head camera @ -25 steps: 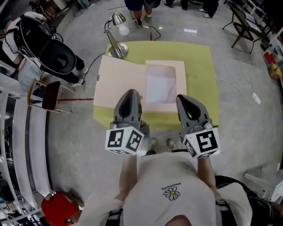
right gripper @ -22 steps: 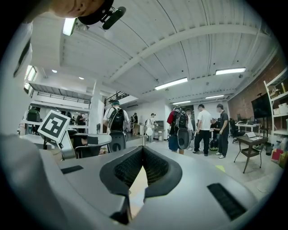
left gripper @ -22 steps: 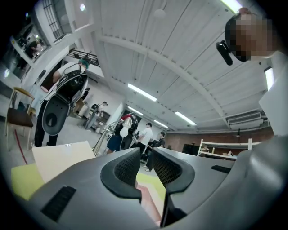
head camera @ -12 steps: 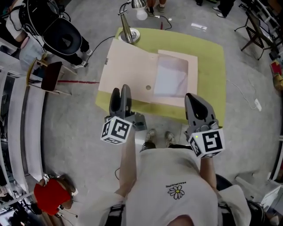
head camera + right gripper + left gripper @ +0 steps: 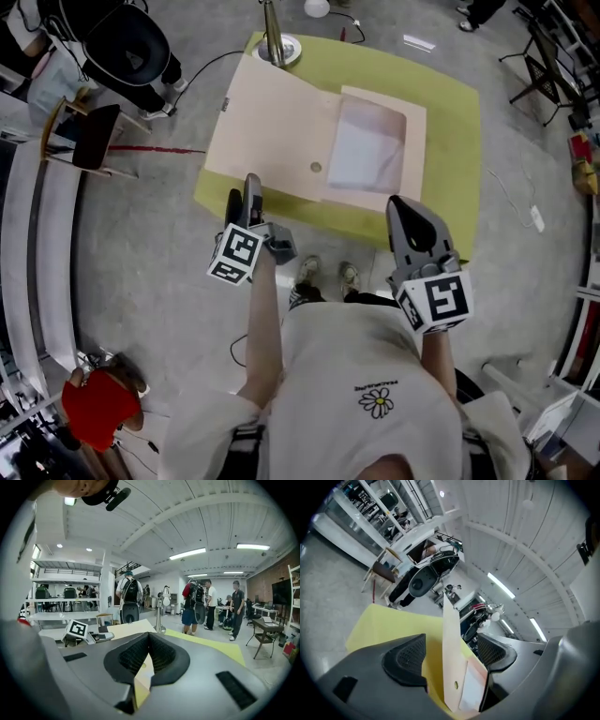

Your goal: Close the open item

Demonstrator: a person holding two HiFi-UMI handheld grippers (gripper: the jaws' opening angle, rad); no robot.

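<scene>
Buff card makes up the open folder point(image 5: 277, 131), which lies spread flat on the yellow-green table point(image 5: 450, 112). Its wide left cover is laid out toward the table's left edge, and a right-hand pocket is filled with white sheets point(image 5: 367, 155). A small round hole point(image 5: 316, 168) is seen in the cover near the spine. A desk lamp's base point(image 5: 278, 49) stands at the far corner, just beside the folder's far edge.

The left tool point(image 5: 242, 199) is turned on its side at the near left of the table, with its jaws set wide apart. In the left gripper view the folder is framed between the pads, but no contact with the card can be made out. The right tool point(image 5: 403, 208) is held short of the near table edge, its jaws pressed together with nothing between them.

The folder is judged to be light and thin, stiff enough to swing as one panel yet liable to bow or crease if pinched hard. The card is probably smooth, so the whole folder may slide on the table when pushed. The free outer edge of the left cover is the likely place to take hold, so that it can be lifted and folded over the sheets. The pocket side could be steadied by the right tool.
</scene>
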